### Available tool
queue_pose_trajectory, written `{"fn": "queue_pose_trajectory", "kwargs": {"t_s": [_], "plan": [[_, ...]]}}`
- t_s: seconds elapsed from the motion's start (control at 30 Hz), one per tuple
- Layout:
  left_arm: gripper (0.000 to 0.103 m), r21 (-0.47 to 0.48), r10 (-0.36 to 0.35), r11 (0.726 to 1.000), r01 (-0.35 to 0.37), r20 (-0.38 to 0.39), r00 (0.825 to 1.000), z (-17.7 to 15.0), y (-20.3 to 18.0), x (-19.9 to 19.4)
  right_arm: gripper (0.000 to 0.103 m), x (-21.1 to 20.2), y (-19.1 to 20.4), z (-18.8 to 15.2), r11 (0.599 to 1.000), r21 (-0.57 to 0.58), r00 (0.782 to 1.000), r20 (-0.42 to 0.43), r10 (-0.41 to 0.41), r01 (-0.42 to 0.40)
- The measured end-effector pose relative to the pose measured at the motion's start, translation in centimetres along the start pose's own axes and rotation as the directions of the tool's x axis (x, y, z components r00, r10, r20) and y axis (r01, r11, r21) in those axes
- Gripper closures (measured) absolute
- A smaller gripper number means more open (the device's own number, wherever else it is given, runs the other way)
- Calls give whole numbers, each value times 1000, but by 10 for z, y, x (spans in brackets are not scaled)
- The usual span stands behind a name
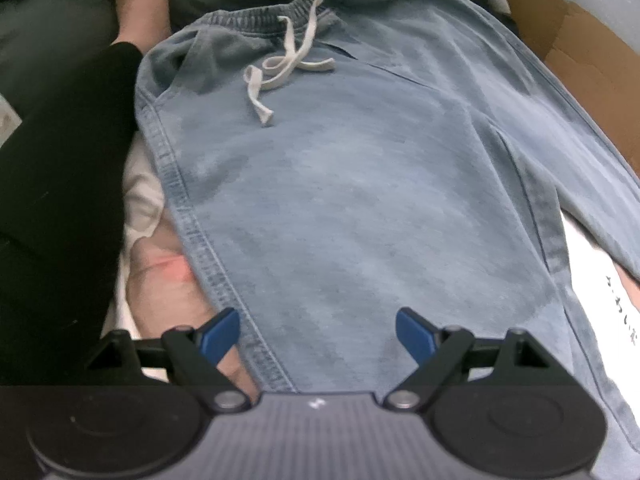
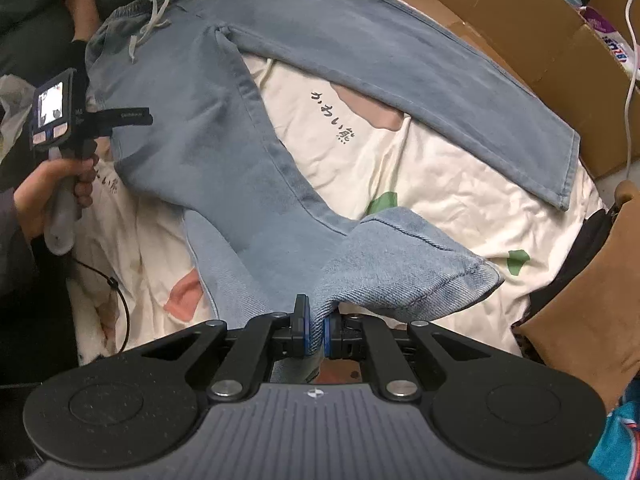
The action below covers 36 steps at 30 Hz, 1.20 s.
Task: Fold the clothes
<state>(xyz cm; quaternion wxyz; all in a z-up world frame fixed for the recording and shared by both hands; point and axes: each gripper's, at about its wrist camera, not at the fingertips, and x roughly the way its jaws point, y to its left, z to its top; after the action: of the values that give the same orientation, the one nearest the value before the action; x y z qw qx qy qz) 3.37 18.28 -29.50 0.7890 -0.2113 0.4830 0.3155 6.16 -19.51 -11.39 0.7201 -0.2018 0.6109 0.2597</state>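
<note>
Light blue denim trousers (image 2: 208, 128) with a white drawstring (image 1: 280, 64) lie spread on a cream printed bedspread (image 2: 420, 184), waistband far, legs splayed. My right gripper (image 2: 316, 330) is shut on the hem of the near trouser leg (image 2: 400, 272), lifting and folding it back. My left gripper (image 1: 318, 334) hovers open over the thigh of the trousers (image 1: 340, 220), its blue fingertips (image 1: 222, 334) spread wide with nothing between them. In the right wrist view the left gripper's handle (image 2: 60, 120) shows at far left, held by a hand.
Cardboard boxes (image 2: 520, 32) line the right side of the bed. A person's black-clad leg (image 1: 60, 180) and bare foot (image 1: 140, 4) rest left of the trousers. A brown cushion (image 2: 580, 320) sits at the near right. A white cable (image 2: 632, 80) hangs there.
</note>
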Motion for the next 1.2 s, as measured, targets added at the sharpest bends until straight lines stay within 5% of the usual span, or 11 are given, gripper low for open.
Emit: {"fn": "queue_pose_trajectory", "kwargs": {"t_s": [0.33, 0.47, 0.7, 1.0, 1.2], "plan": [[16, 3, 6, 1000, -6, 34, 999, 3, -1, -7, 92, 14, -20, -13, 999, 29, 998, -53, -19, 20], [16, 19, 21, 1000, -22, 51, 998, 3, -5, -9, 60, 27, -27, -15, 999, 34, 999, -45, -4, 5], [16, 80, 60, 994, -69, 114, 992, 0, -16, -16, 58, 68, -57, -20, 994, 106, 1000, -12, 26, -25], [16, 151, 14, 988, -42, 183, 983, -6, -32, -37, 54, 110, -114, -21, 972, 231, 996, 88, 24, -44], [16, 218, -4, 975, -33, 169, 986, -19, -52, -44, 48, 147, -134, -36, 961, 263, 995, 77, 65, -83]]}}
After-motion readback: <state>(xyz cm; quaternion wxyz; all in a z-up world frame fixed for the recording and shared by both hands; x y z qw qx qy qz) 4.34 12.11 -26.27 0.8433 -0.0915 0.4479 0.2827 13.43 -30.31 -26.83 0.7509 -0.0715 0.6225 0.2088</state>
